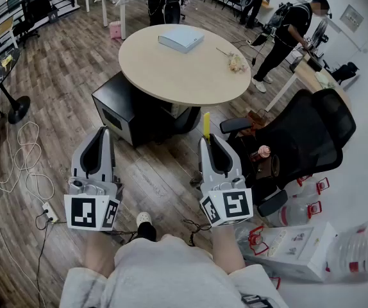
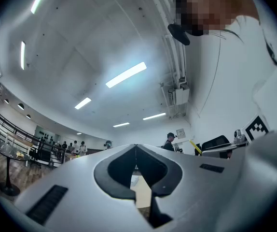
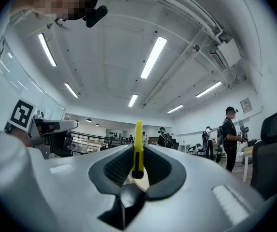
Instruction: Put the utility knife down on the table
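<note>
My right gripper (image 1: 210,138) is shut on a slim yellow utility knife (image 1: 206,124) that stands upright out of the jaw tips; in the right gripper view the knife (image 3: 138,149) rises between the closed jaws (image 3: 138,148). My left gripper (image 1: 100,132) is shut with nothing in it; its jaws (image 2: 135,147) meet at the tips in the left gripper view. Both grippers are held low over the wooden floor, short of the round beige table (image 1: 171,69), which lies ahead of them.
A flat white box (image 1: 181,39) and a small cluttered item (image 1: 237,62) lie on the table. A black cabinet (image 1: 123,108) stands under its near edge. A black office chair (image 1: 299,140) is at right, water jugs (image 1: 363,249) at lower right, cables (image 1: 17,165) at left. A person (image 1: 296,27) stands far right.
</note>
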`<state>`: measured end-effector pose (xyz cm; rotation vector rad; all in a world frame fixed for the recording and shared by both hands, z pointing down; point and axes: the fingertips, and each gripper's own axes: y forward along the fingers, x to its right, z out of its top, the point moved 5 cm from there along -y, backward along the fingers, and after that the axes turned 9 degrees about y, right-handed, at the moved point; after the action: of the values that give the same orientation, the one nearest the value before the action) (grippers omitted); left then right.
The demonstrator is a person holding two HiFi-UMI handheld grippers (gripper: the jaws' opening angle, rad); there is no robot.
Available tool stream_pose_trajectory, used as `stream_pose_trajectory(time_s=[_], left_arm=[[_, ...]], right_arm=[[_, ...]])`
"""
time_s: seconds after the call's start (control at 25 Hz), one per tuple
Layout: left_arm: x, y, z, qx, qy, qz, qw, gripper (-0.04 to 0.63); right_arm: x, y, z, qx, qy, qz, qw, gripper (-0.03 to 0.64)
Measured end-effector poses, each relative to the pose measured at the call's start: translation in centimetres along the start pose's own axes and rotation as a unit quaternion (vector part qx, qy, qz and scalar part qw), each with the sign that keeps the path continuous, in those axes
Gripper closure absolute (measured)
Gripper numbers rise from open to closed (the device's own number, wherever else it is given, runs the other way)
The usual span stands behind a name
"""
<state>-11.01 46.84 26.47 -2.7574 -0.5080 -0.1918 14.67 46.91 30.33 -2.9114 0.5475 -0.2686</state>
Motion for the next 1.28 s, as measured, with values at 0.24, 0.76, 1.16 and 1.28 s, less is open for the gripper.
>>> stream_pose_trajectory(time_s=[0.24,0.76,1.16,1.28], left_arm=[[-0.9,1.5,-0.2,0.003,0.001,-0.004,1.0000,0.586],[-5.4,5.9,-2.3,0.012,0.002,-0.007,0.9999,0.586],[-10.1,8.1,-4.3,0.009,0.008,-0.021,0.9997,0.586],[-10.7,9.1,-5.2,0.007,0.000,-0.024,0.9997,0.586]], right_arm=[[0.2,1.6,0.0,0.001,0.000,-0.004,1.000,0.543],[0.4,7.9,-1.1,0.009,0.007,-0.020,1.000,0.543],[-1.6,12.9,-2.5,0.022,0.019,-0.031,0.999,0.543],[-1.5,14.1,-3.2,0.007,0.012,-0.031,0.999,0.543]])
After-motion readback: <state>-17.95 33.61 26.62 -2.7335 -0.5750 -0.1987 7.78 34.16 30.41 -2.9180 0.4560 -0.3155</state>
